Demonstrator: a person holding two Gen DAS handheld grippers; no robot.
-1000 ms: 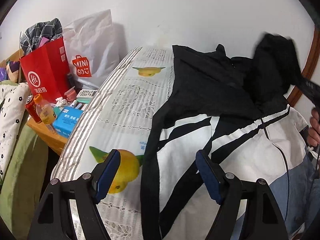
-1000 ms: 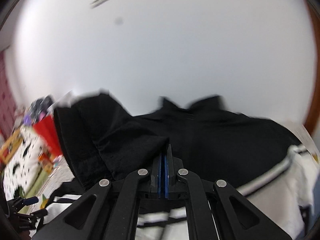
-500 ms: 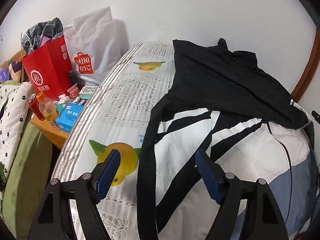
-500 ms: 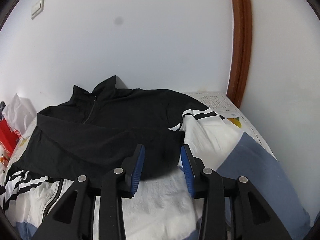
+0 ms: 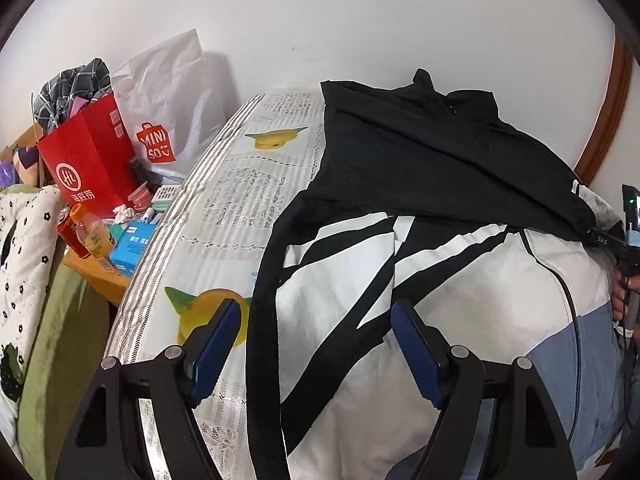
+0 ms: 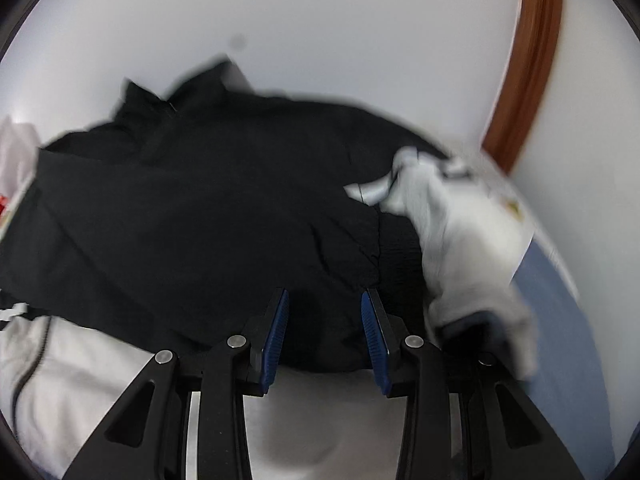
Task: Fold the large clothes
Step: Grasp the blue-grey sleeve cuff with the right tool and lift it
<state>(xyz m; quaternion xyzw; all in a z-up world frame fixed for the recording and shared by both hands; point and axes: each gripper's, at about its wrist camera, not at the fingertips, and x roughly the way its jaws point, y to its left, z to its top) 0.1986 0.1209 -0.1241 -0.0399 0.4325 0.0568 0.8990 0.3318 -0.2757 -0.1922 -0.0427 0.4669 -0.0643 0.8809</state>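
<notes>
A large jacket, black at the top, white with black stripes in the middle and blue at the hem, lies on the bed. One black sleeve is folded across its chest. My left gripper is open and empty, hovering above the striped left sleeve. My right gripper is open and empty, its jaws on either side of the black sleeve end, just above it. A white fold lies to its right. The right gripper's edge also shows in the left wrist view.
The bed has a white patterned cover with yellow fruit prints. To its left stand a red paper bag, a white Miniso bag, bottles and a blue box. A white wall lies behind, with a brown door frame at the right.
My right gripper carried the black sleeve across the jacket, laid it down and opened. It has since tilted down closer to the cloth. My left gripper stayed open and barely moved.
</notes>
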